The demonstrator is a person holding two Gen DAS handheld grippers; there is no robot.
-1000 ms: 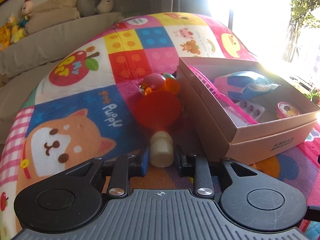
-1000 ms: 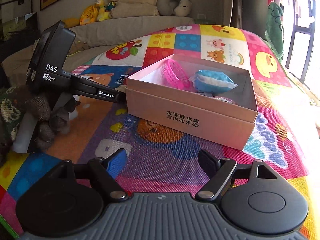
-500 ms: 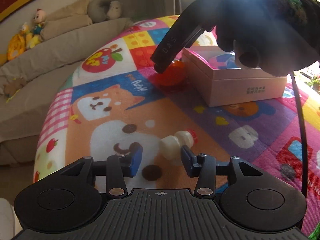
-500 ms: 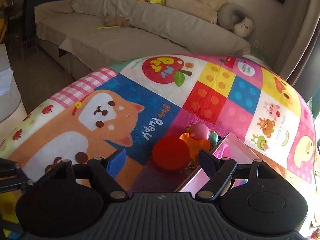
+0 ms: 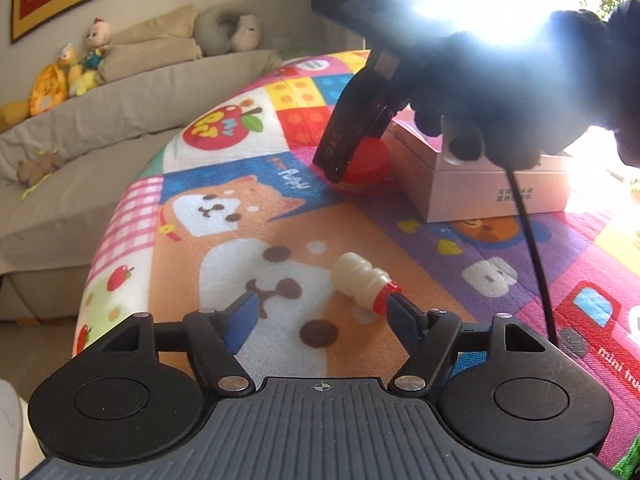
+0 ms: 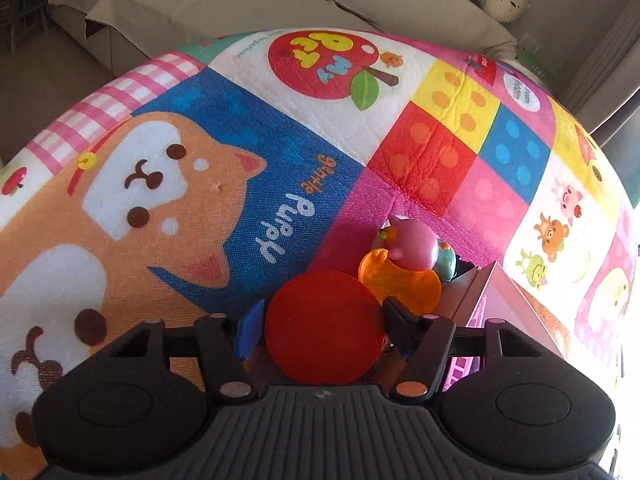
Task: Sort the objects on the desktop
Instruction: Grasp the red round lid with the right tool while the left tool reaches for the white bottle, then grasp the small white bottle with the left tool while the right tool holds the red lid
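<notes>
A small white bottle with a red cap point(image 5: 362, 284) lies on its side on the play mat. My left gripper point(image 5: 320, 312) is open and empty; the bottle lies just ahead, its cap beside the right fingertip point(image 5: 396, 310). My right gripper point(image 6: 320, 316) straddles a red round toy point(image 6: 324, 326), fingers at its sides; whether they press on it does not show. The toy also shows in the left wrist view point(image 5: 366, 164), under the right gripper point(image 5: 340, 164). The pink cardboard box point(image 5: 496, 188) stands right of it.
Orange, pink and teal toy pieces point(image 6: 408, 264) lie behind the red toy, against the box's edge point(image 6: 480, 292). A grey sofa point(image 5: 80, 152) with stuffed toys point(image 5: 64, 80) runs along the mat's far side. A black cable point(image 5: 532, 248) hangs from the right gripper.
My left gripper has opened wide and let go of the white bottle, which now lies on the mat. My right gripper has moved down around the red toy.
</notes>
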